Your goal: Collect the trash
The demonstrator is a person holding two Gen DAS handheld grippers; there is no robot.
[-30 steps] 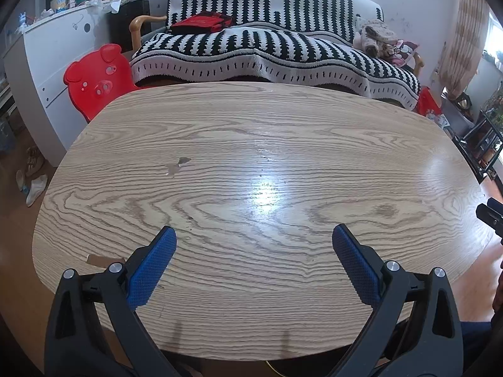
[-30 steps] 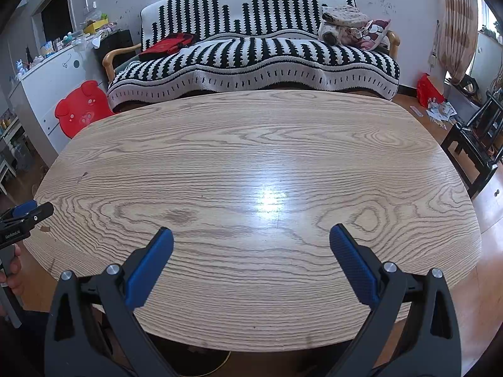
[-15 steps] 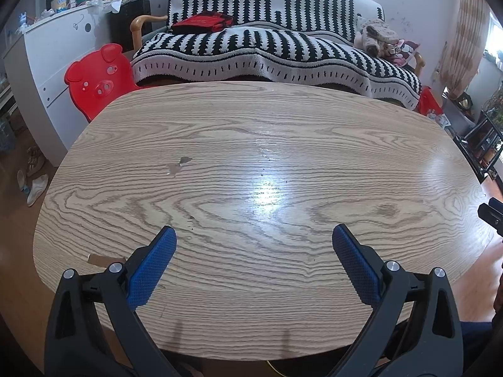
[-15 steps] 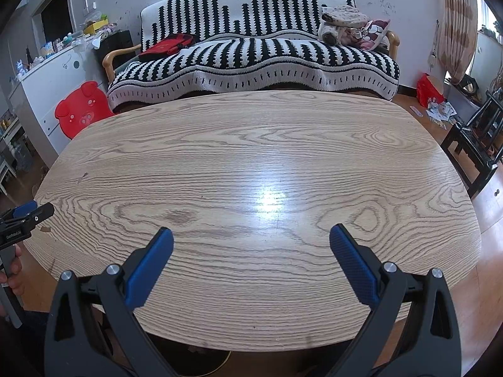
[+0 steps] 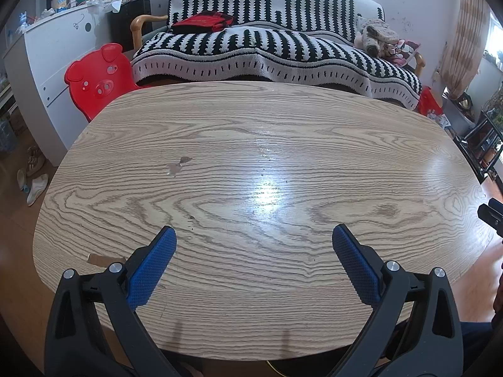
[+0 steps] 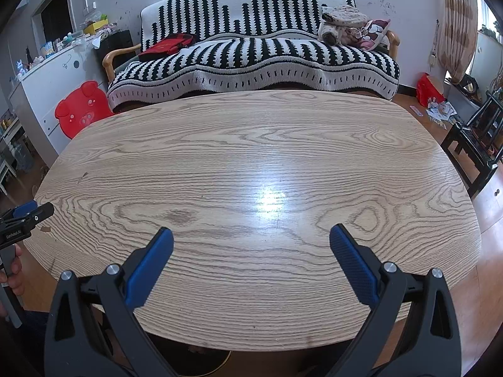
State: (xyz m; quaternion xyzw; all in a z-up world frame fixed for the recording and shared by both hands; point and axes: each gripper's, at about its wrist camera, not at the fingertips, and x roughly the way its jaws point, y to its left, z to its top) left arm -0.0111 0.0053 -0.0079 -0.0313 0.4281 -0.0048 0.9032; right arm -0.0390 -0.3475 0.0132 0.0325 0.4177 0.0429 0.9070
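I hold my left gripper (image 5: pixel 254 235) and right gripper (image 6: pixel 251 235) spread wide, holding nothing, above a wooden table (image 5: pixel 251 132).

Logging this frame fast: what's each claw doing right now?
Left claw: open, holding nothing, above the wooden table.
Right claw: open, holding nothing, above the same table.

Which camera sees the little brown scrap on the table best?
The left wrist view: the small brown cardboard scrap lies flat on the wooden oval table just left of the left tool. The right wrist view shows only a speck at the edge.
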